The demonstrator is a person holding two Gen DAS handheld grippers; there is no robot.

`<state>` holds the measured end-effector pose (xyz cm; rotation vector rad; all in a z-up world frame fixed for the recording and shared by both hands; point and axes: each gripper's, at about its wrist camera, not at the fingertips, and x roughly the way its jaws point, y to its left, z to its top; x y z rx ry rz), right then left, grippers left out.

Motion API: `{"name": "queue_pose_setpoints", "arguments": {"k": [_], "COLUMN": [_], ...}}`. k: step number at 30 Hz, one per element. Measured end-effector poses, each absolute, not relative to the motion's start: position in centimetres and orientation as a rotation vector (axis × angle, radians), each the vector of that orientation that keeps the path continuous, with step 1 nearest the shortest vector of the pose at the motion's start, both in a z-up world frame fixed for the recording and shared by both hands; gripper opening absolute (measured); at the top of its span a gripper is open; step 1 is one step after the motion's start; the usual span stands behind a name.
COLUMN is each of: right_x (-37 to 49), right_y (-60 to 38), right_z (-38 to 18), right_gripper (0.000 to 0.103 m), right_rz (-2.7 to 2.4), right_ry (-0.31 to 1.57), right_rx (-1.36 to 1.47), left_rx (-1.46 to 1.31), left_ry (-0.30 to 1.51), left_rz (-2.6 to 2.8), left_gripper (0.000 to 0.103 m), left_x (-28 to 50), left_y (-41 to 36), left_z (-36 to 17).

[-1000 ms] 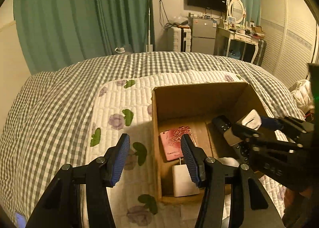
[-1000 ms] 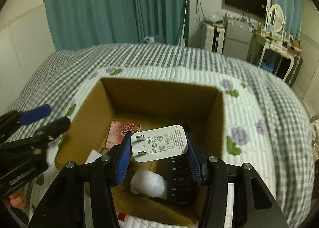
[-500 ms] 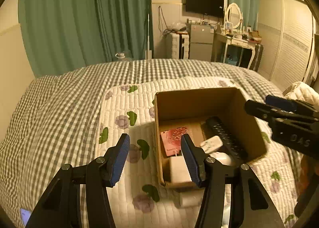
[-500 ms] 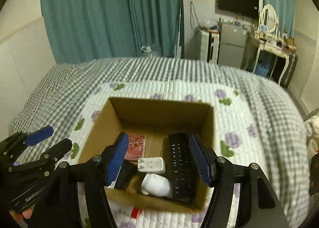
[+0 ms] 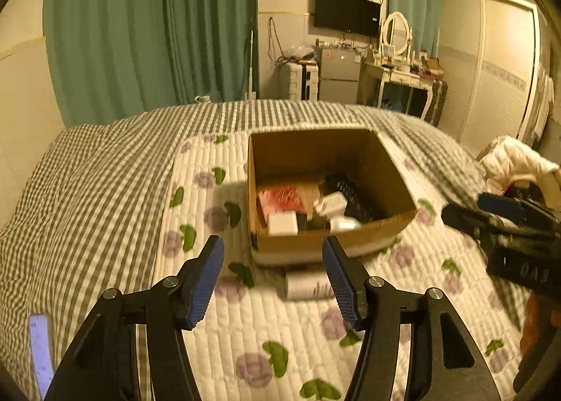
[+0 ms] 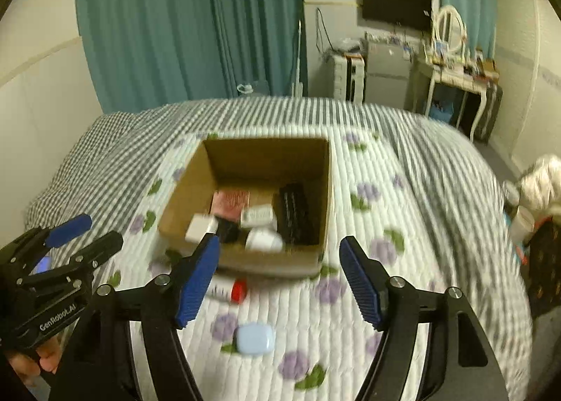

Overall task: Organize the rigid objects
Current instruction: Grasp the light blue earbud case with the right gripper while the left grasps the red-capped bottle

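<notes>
An open cardboard box (image 5: 385, 162) (image 6: 189, 197) sits on the quilted floral mat. Inside lie a red booklet (image 5: 280, 198) (image 6: 229, 200), a white charger (image 5: 331, 203) (image 6: 257, 214), a black remote (image 5: 357, 196) (image 6: 294, 213) and white blocks (image 5: 282, 223) (image 6: 201, 227). A white tube with a red cap (image 6: 229, 290) (image 5: 308, 284) lies just in front of the box. A pale blue case (image 6: 254, 339) lies nearer. My left gripper (image 5: 273, 278) is open and empty in front of the box. My right gripper (image 6: 278, 280) is open and empty above the tube.
The mat (image 5: 217, 331) lies on a grey checked bedspread (image 5: 87, 190). Crumpled white cloth (image 5: 515, 162) lies at the bed's right edge. A lit phone (image 5: 40, 341) lies at the near left. Green curtains, a desk and a wardrobe stand beyond the bed.
The right gripper let the white charger go into the box and opened. Both grippers pulled back towards me, so the box now looks smaller and farther.
</notes>
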<state>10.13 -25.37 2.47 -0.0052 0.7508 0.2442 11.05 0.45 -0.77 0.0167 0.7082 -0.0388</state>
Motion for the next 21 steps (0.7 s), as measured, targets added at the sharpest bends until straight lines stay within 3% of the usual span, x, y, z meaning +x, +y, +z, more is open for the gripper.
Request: {"name": "queue_pose_setpoints", "arguments": {"k": [3,8,21], "right_x": [8.4,7.7,8.8], "right_y": [-25.5,-25.1,-22.0], "right_z": [-0.6,-6.3,-13.7], "right_gripper": [0.094,0.095,0.095], "right_rz": [0.225,0.193,0.268], "right_ry": [0.757,0.827,0.971], "right_rx": [-0.013,-0.072,-0.081], "left_rx": [-0.009,0.01,0.001], "left_ry": [0.703,0.774,0.89], "left_rz": [-0.051,-0.051,0.004], "left_gripper": [0.077,0.087,0.089], "left_x": [10.2,10.8,11.8], "left_y": [0.6,0.5,1.5], "left_z": [-2.8,-6.6,-12.8]}}
